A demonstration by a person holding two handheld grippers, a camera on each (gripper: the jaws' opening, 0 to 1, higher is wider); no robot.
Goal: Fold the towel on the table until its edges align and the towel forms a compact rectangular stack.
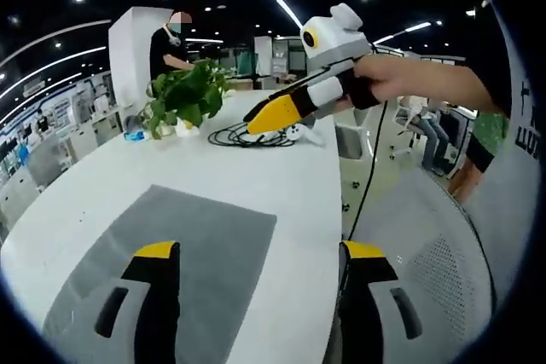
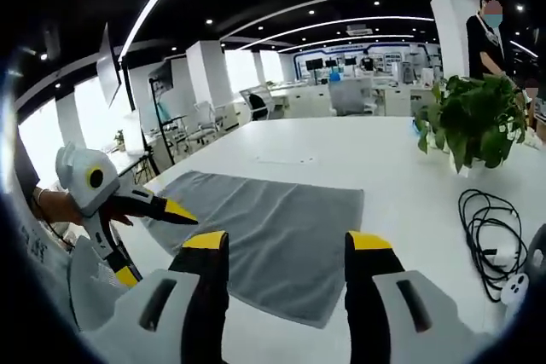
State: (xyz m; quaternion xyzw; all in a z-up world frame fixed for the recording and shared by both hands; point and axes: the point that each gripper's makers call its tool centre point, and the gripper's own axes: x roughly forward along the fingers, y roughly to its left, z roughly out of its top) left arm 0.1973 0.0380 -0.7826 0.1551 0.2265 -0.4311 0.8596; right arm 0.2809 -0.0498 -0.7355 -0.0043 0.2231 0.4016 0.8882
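Both grippers, left (image 1: 260, 251) and right (image 2: 286, 240), hang open and hold nothing above the gray towel (image 2: 264, 228), which lies flat and unfolded on the white table (image 2: 384, 159) near a plant (image 2: 469, 125).

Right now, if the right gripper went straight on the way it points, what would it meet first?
Most likely the gray towel, lying flat on the white table: it sits between the open right gripper fingers. Depth is unclear, so the height above it is uncertain.
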